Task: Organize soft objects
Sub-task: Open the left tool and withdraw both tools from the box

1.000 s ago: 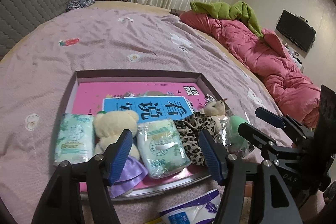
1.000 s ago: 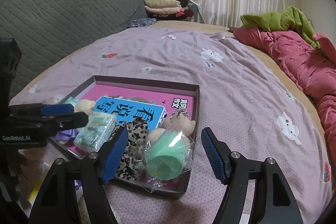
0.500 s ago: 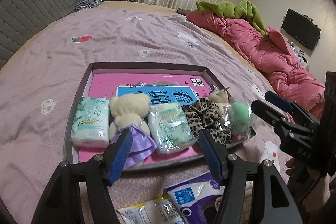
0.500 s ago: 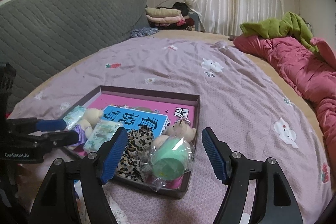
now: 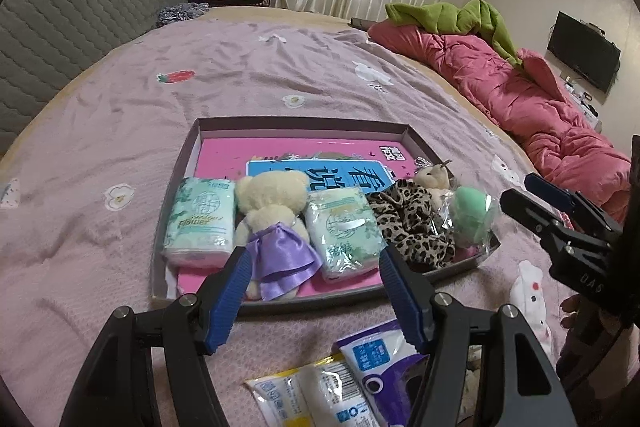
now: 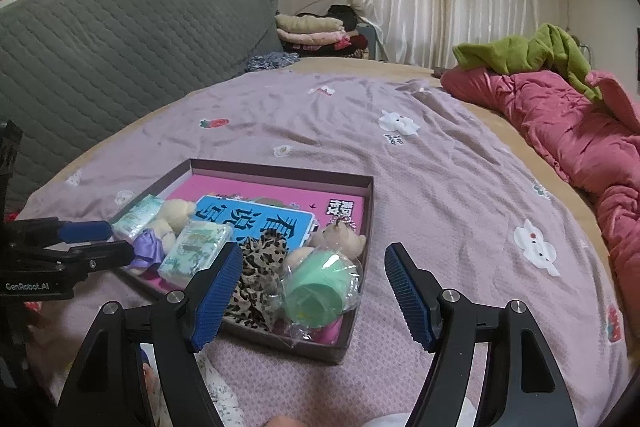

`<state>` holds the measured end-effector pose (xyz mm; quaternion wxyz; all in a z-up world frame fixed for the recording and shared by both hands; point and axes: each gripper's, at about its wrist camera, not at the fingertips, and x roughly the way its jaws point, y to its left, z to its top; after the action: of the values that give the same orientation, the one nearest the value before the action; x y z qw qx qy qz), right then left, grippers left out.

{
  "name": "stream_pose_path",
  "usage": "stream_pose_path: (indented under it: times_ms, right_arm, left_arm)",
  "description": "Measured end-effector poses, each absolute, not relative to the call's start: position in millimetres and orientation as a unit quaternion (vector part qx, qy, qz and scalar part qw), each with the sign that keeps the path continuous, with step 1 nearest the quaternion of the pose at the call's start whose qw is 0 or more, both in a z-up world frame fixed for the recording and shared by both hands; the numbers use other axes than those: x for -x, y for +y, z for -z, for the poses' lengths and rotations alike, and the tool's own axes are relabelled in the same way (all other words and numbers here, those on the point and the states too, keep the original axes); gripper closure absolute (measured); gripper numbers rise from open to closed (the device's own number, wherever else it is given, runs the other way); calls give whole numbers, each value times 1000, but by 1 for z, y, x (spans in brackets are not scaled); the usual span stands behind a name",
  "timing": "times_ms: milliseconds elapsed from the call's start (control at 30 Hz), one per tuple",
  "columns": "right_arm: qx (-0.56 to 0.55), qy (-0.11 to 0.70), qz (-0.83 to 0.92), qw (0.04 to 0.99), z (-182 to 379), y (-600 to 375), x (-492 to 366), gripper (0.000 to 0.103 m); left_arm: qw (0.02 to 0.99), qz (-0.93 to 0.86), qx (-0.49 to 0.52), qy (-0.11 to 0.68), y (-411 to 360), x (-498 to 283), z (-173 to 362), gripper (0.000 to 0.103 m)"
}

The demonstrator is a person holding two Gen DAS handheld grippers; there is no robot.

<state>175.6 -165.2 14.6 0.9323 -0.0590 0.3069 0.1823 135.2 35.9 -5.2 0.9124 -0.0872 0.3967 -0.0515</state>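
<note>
- Left wrist view: left claw (image 5: 314, 301) is wide open and empty; over the last second it has backed away from the tray (image 5: 280, 125), so the whole tray now sits ahead of its tips instead of partly under them.
- Ahead of that claw, a row along the tray's near side: tissue pack (image 5: 200, 221) ahead-left, teddy bear (image 5: 272, 203) in a purple skirt dead ahead, second tissue pack (image 5: 344, 227) ahead-right, then leopard-print fabric (image 5: 412, 223), a small plush (image 5: 432, 181) behind it, and a green sponge in clear wrap (image 5: 470, 215) furthest right.
- The pull-back has brought new items into view: a purple-white packet (image 5: 376, 355) and a yellow-edged packet (image 5: 312, 399) lie on the bed below and between the jaws, outside the tray.
- Right wrist view: right claw (image 6: 308, 291) is also wide open and empty, withdrawn a little; the wrapped sponge sits between its jaws but untouched, leopard fabric just left of it.
- Row order in the tray looks unchanged across the second; only the cameras moved.
- My read: tray placement is done for these items, both claws are free, and the loose packets on the bed are the likely next pick. Thin, flat, slippery wrap, so a low edge pinch will probably be needed.
</note>
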Motion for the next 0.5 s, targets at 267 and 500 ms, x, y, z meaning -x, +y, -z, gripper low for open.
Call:
stream_pose_path:
  times_ms: [267,500]
  right_arm:
    - [54,303,-179,935,-20,-171,-165,28]
    - [52,303,-178,935,-25,-175,-156,28]
  left_arm:
    - [912,46,96,395,44,-122,2,37]
    - [911,43,99,397,45,-113,0,37]
